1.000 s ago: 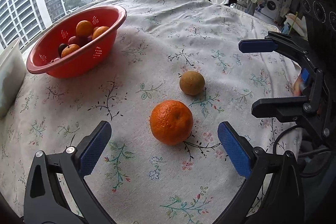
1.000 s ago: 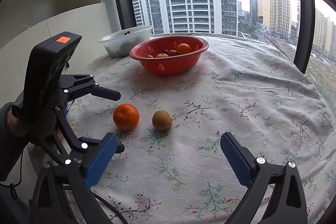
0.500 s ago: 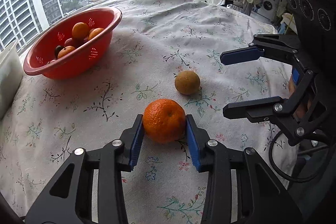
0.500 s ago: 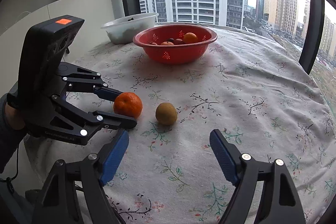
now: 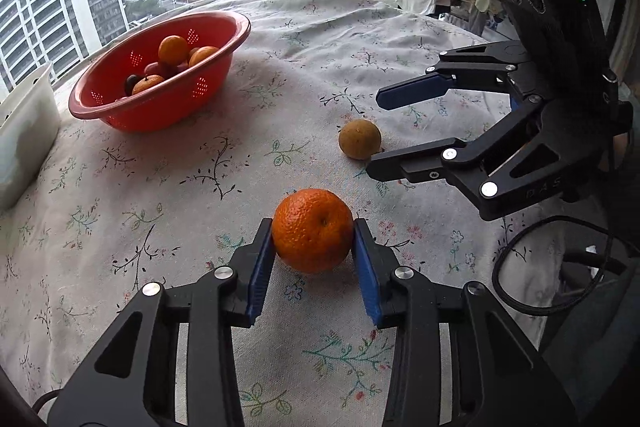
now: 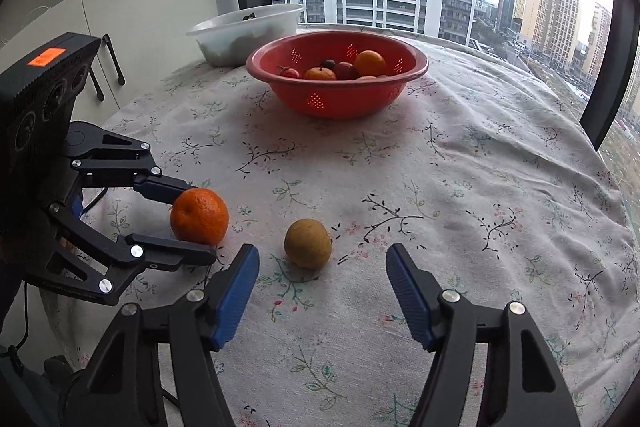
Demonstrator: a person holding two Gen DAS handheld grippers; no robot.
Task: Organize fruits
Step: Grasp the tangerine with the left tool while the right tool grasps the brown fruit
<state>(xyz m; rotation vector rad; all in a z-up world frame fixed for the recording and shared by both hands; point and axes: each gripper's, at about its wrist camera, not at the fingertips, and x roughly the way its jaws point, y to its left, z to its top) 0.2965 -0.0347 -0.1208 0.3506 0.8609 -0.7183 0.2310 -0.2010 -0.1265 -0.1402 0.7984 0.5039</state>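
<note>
An orange [image 5: 313, 231] rests on the flowered tablecloth, and my left gripper [image 5: 313, 227] is shut on it, both blue pads pressed to its sides. In the right wrist view the same orange [image 6: 199, 215] sits between the left gripper's [image 6: 196, 223] fingers. A small brown round fruit [image 6: 308, 243] lies just ahead of my right gripper [image 6: 320, 255], whose jaws are closing with the fruit between the tips, pads clear of it. From the left wrist view, the right gripper [image 5: 376, 133] brackets the brown fruit [image 5: 359, 144]. A red colander [image 6: 336, 99] farther back holds several fruits.
A white bowl [image 6: 240, 35] stands behind the red colander [image 5: 160, 107], near the window. The round table's edge drops off to the right, where a black cable [image 5: 552, 267] hangs. White cabinets stand to the left.
My left gripper went from wide open to shut on the orange. My right gripper came closer to the brown fruit and its jaws narrowed around it.
</note>
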